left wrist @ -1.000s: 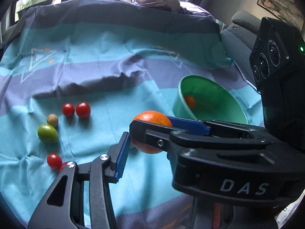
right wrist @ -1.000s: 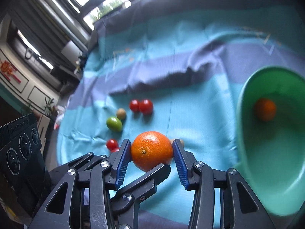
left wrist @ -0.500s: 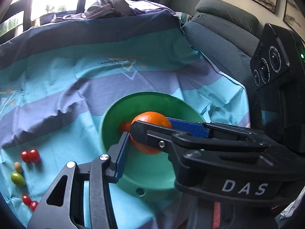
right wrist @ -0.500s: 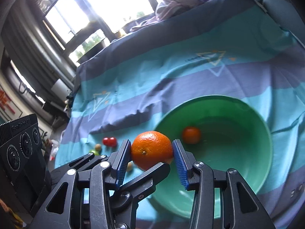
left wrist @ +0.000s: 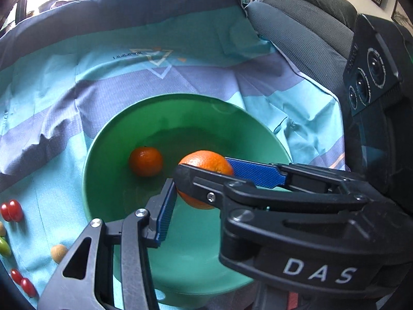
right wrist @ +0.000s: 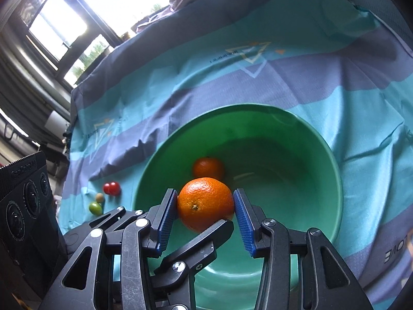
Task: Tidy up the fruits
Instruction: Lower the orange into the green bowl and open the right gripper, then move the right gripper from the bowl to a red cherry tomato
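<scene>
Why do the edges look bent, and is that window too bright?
Right wrist view: the window is blown out white; fisheye distortion curves the striped teal cloth. Left wrist view: dark corners, the green plastic bowl stays sharp.

Mandarin (right wrist: 208, 168) in bowl (right wrist: 333, 155) – tomatoes (right wrist: 111, 188) on cloth (right wrist: 284, 77), left of bowl

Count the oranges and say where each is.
2: a small orange lies inside the green bowl; a larger orange is held above it by the right gripper.
</scene>
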A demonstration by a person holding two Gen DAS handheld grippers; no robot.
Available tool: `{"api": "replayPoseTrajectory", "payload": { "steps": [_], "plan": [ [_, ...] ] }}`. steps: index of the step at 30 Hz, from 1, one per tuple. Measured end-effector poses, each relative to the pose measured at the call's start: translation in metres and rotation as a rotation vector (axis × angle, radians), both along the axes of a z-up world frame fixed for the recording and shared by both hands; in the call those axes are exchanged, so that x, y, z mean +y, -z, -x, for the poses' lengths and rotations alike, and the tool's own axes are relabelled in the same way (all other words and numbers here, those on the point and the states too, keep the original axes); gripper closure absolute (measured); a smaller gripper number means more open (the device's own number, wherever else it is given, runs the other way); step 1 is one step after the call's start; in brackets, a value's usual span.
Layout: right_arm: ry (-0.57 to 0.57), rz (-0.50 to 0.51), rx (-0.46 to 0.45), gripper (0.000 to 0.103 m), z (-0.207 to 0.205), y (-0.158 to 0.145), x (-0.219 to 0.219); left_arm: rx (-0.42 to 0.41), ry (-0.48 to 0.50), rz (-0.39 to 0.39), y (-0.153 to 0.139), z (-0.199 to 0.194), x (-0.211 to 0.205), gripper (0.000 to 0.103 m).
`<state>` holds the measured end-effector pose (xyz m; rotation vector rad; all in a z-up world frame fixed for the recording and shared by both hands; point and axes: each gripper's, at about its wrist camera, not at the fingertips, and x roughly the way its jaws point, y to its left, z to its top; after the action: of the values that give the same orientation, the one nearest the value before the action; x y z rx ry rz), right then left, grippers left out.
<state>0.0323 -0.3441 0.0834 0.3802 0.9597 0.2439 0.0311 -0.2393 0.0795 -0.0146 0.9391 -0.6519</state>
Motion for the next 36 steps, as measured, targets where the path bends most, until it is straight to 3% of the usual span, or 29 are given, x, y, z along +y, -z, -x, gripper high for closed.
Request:
{"api": "replayPoseTrajectory", "payload": {
  "steps": [7,9,12,14,18,24,27,31,36],
  "plan": [
    [0.051,0.043,-0.017,0.055,0.002,-0.004,-0.002,0.026,-0.029,0.059,-0.007,0.002,0.019,0.057],
    [0.052,0.064,-0.049,0.055,0.006,-0.010,-0.001,0.004,-0.057,0.079,-0.015,0.010,0.035,0.050],
    [0.060,0.081,-0.111,0.045,0.014,-0.022,0.002,-0.030,-0.117,0.112,-0.025,0.021,0.067,0.036],
    [0.067,0.089,-0.158,0.039,0.019,-0.030,0.006,-0.060,-0.180,0.122,-0.032,0.030,0.098,0.031],
    [0.025,0.073,-0.201,0.039,0.024,-0.042,0.022,-0.096,-0.331,0.091,-0.036,0.042,0.159,0.027],
    [-0.109,0.074,-0.236,0.039,0.027,-0.054,0.076,-0.061,-0.535,0.021,-0.026,0.058,0.246,0.026],
    [-0.206,0.063,-0.210,0.039,0.023,-0.050,0.112,-0.028,-0.602,0.026,-0.013,0.066,0.276,0.028],
    [-0.294,0.091,-0.137,0.039,0.014,-0.033,0.158,0.045,-0.601,0.040,0.004,0.063,0.292,0.031],
    [-0.308,0.078,-0.014,0.039,-0.006,-0.008,0.189,0.106,-0.592,0.049,0.014,0.062,0.294,0.042]
  ]
}}
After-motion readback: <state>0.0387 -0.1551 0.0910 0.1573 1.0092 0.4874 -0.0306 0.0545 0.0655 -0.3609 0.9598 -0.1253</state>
